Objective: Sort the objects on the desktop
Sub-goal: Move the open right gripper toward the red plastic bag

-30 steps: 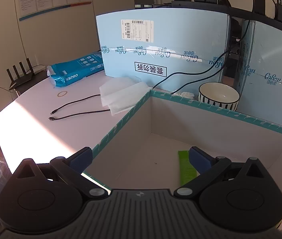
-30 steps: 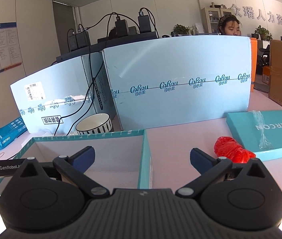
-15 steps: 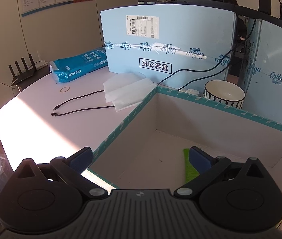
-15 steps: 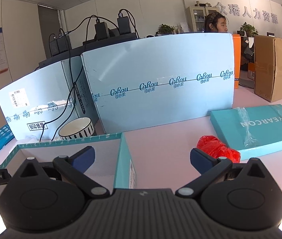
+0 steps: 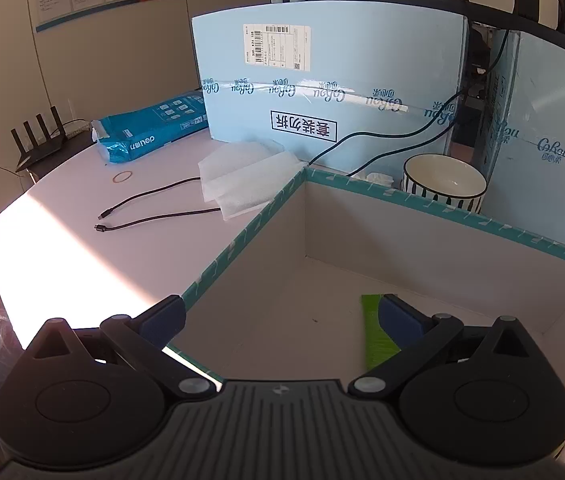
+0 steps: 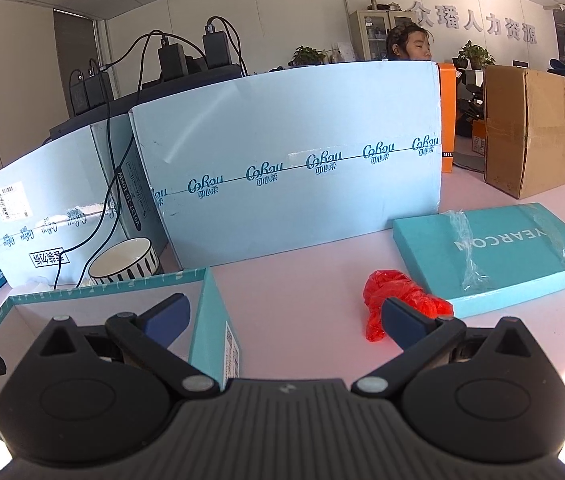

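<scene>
- My right gripper (image 6: 282,314) is wide open and holds nothing. The red plastic bag (image 6: 400,298) lies on the pink table (image 6: 302,312), right by its right finger.
- I think I should move a bit right, go low, and pinch the bag in its middle.
- My left gripper (image 5: 278,316) is wide open and empty too, over the teal box (image 5: 242,236).
- Only a green packet (image 5: 376,336) lies in the box.
</scene>
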`<state>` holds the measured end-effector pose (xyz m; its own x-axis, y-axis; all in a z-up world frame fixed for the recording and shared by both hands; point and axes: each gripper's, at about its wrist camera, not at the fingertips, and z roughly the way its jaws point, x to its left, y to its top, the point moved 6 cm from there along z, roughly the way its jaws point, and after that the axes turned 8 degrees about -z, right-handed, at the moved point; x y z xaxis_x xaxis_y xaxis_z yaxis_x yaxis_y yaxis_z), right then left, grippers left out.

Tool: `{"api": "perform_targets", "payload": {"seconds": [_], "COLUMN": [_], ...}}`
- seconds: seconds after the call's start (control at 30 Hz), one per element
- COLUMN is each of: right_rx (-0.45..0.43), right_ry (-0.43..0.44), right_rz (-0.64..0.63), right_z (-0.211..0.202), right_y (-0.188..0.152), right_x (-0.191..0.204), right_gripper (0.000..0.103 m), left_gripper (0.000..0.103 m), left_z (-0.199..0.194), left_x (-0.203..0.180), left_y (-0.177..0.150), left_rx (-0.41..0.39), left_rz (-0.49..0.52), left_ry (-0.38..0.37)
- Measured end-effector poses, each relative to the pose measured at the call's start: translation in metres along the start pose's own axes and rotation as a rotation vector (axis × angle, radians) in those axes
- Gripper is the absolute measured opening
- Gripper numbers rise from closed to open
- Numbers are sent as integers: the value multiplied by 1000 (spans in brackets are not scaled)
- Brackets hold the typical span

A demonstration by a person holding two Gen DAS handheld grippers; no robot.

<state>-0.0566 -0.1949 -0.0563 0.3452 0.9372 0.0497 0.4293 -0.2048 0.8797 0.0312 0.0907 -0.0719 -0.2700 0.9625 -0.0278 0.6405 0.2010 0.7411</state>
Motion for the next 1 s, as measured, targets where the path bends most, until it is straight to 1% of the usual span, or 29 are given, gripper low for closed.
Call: {"api": "perform_targets", "payload": {"seconds": [0.27, 0.67, 1.0], "right_rx": [18, 35, 47], "right_ry": [-32, -88, -106], "right_rz": [-14, 27, 16], "right_z": [5, 15, 17], "right_y": [-2, -6, -5], "right_x": [-11, -37, -48], "right_gripper": [103, 103, 103], "left_gripper": [103, 103, 103], "left_z": [2, 3, -3], "left_x": [-4, -5, -21], "left_y": [-2, 0, 1], "left_rx": [11, 2, -6], "left_rz": [4, -2, 3], "left_ry": [-1, 14, -12]}}
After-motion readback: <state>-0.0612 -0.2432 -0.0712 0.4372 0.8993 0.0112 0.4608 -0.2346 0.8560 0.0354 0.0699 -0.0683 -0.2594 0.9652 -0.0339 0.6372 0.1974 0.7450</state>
